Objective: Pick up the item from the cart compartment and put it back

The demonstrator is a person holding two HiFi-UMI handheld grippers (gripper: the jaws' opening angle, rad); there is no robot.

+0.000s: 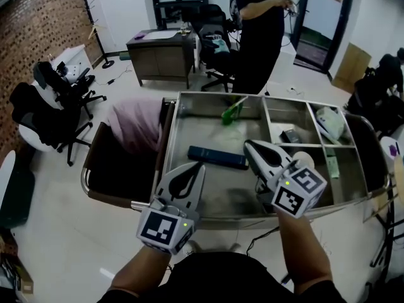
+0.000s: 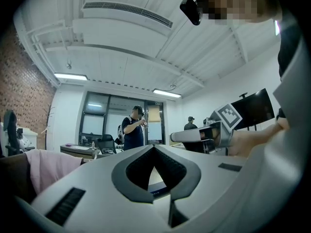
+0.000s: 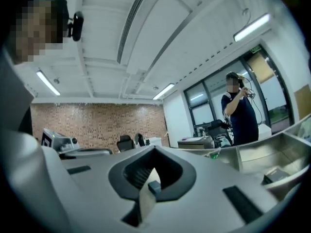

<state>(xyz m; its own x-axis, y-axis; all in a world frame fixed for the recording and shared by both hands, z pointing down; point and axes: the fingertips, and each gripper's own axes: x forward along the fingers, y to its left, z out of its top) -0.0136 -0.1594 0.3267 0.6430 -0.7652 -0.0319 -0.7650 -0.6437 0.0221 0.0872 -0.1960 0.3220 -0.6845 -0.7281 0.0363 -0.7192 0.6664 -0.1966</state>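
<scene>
A steel cart (image 1: 173,134) stands in front of me. In its large left compartment lie a long dark blue box (image 1: 216,157) and a green item (image 1: 231,112). My left gripper (image 1: 199,165) hovers over the compartment's near left part, jaws shut and empty; in the left gripper view its tips (image 2: 154,146) meet. My right gripper (image 1: 248,144) is above the blue box's right end, shut, with nothing seen between its tips (image 3: 154,149). Whether it touches the box is hidden.
Small right compartments hold a dark little box (image 1: 291,136), a white bag (image 1: 329,122), a white roll (image 1: 303,160) and a green-white packet (image 1: 332,167). A person (image 1: 260,30) stands behind the cart. A chair with pink cloth (image 1: 136,125) is on the left.
</scene>
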